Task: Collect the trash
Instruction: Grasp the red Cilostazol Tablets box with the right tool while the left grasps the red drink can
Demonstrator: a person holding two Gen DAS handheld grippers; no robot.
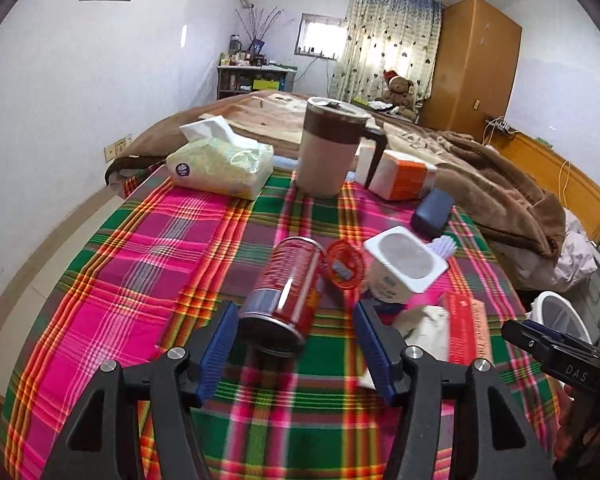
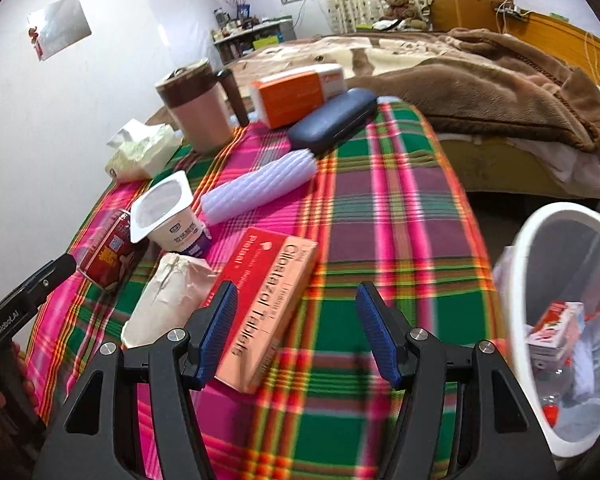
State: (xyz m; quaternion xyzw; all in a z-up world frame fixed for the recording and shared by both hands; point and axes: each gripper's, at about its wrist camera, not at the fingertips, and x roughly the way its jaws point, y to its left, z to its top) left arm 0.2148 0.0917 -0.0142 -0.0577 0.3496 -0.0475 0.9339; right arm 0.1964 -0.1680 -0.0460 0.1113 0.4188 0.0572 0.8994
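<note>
Left gripper [image 1: 296, 344]: jaws spread, nothing pinched. A red can [image 1: 286, 284] lies on its side between the blue pads, its near end just beside the left pad; contact cannot be confirmed. Right gripper [image 2: 296, 332]: jaws spread and empty, above the plaid tablecloth [image 2: 400, 208]. The corner of a pink tablet box [image 2: 266, 304] lies just beside its left pad.

Beyond the can, in the left view: a red round lid [image 1: 344, 266] leaning against it, then an empty white yogurt cup [image 1: 404, 268] tilted on its side. A crumpled white paper bag [image 2: 172, 296] lies against the tablet box, near the cup.

Further back on the cloth: a ribbed white roller [image 2: 260, 188], a dark blue case [image 2: 332, 120], an orange-and-white box [image 2: 296, 94], a lidded mug [image 1: 328, 148] and a tissue pack [image 1: 220, 164].

A white bin [image 2: 528, 240] stands off the table's right edge, holding a small carton [image 2: 556, 332] and other litter. A bed with a brown blanket [image 2: 480, 84] lies behind.
</note>
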